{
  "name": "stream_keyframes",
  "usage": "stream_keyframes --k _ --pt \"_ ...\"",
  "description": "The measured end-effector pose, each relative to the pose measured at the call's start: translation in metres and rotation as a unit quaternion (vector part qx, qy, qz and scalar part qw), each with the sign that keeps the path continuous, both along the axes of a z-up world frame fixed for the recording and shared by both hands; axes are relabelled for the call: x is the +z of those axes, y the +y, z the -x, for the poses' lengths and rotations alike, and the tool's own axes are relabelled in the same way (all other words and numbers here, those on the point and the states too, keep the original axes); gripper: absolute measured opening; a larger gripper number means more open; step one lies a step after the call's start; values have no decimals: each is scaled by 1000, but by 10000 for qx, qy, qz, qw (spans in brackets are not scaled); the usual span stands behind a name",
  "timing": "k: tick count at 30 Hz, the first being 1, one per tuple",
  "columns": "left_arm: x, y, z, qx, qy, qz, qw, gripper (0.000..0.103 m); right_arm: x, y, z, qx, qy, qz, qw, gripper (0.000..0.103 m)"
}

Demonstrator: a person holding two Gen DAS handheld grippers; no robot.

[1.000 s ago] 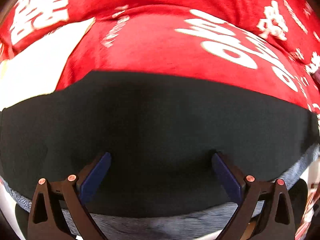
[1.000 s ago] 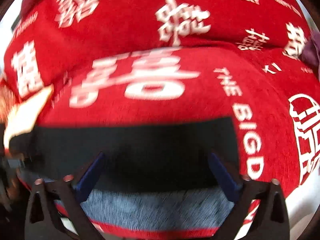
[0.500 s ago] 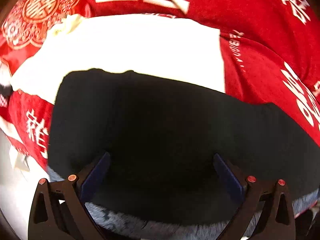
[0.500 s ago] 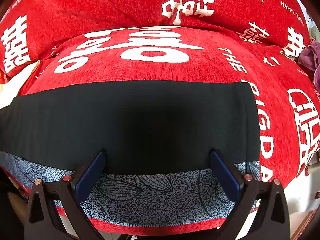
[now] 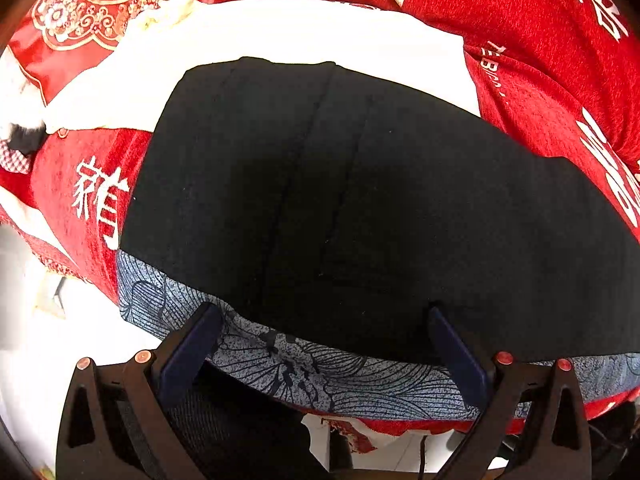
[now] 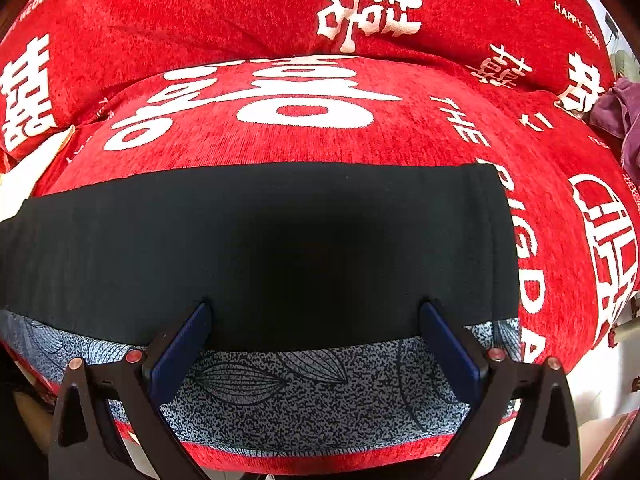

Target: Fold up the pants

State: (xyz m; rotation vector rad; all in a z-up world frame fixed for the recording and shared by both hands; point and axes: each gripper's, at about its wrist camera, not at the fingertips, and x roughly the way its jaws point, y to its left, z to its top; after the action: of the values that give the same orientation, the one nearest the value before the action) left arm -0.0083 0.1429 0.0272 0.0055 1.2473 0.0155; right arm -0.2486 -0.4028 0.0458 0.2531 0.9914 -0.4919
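Pants [image 5: 380, 208] of smooth black cloth are laid flat in a long band over a grey patterned cloth [image 5: 320, 376], which is spread on a red plush cover [image 6: 280, 120] printed with white characters. Faint seams are seen running lengthwise only in the left view, along with a white sheet [image 5: 280, 36] beyond the pants. A straight hemmed end [image 6: 496, 240] and a purple garment [image 6: 620, 112] are shown only in the right view. Both the left gripper [image 5: 320, 332] and the right gripper [image 6: 314, 328] are held with jaws spread wide, nothing between them.
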Motion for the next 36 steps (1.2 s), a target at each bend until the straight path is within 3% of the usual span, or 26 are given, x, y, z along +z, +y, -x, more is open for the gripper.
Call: stream_keyframes --k 7,9,11,12,15,17,19,22,25,26,28,36 --pt "9 2 1 149 45 -28 9999 103 0 -1 0 7 -6 16 10000 103" --pt "22 1 6 212 -171 -70 9996 103 2 1 -2 -106 163 -51 9998 103" --pt "32 -17 13 -11 -295 27 9996 103 10 13 -5 -77 175 -270 9995 103" --pt "33 -31 14 -163 -255 75 9995 103 14 30 -7 211 35 -349 9992 103" --pt "35 -99 25 -1018 -234 129 9944 103 9 70 -18 761 242 -67 9968 103" --pt "32 -156 35 -1627 -164 126 9865 103 -6 84 -27 937 537 -11 9942 103" --pt "28 -206 47 -2218 -41 192 9749 103 -11 84 -26 825 365 82 9959 103" --pt "25 -275 74 -3096 -35 23 9509 103 -11 83 -25 870 366 87 9955 103" --pt "19 -315 89 -3614 -56 -187 9322 103 -11 82 -23 883 309 92 9956 103" --pt "13 -321 90 -3670 33 -244 9299 103 -11 82 -22 892 293 101 9955 103" --pt "3 -325 88 -3603 172 -247 9323 103 -11 83 -22 906 254 119 9955 103" --pt "13 -313 93 -3499 239 -217 9362 103 -12 85 -21 991 119 185 9948 103"
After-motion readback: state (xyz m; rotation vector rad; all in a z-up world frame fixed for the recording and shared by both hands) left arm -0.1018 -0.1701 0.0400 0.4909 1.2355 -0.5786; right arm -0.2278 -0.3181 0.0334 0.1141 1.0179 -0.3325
